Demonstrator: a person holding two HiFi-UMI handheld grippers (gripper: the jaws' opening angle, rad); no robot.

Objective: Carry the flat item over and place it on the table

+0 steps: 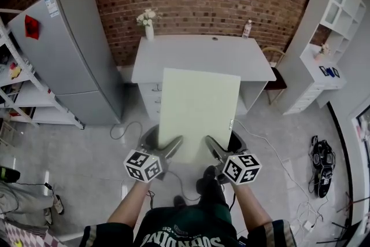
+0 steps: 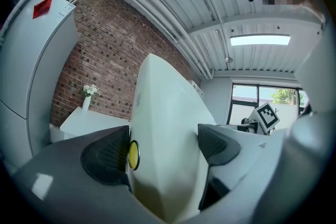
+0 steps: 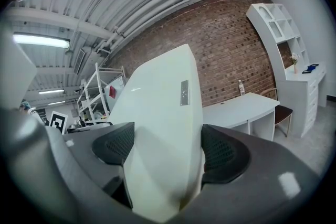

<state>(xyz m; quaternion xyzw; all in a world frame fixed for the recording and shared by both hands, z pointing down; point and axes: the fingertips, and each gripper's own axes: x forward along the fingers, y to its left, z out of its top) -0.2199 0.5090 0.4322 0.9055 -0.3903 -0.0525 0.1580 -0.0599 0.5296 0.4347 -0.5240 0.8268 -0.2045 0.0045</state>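
The left gripper [image 1: 168, 148] and right gripper [image 1: 214, 151] each clamp the near edge of the pale flat panel [image 1: 199, 110] in the head view, over open floor [image 1: 101, 147]. The panel's far edge overlaps the white table [image 1: 173, 54]. In the left gripper view the jaws pinch both panel faces. The right gripper view shows the same, with the table ahead.

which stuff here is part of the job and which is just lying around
In the job: flat board, clamped by the left gripper and right gripper; white table.

Just lying about: fridge, flower vase, bottle, shelf unit, chair.
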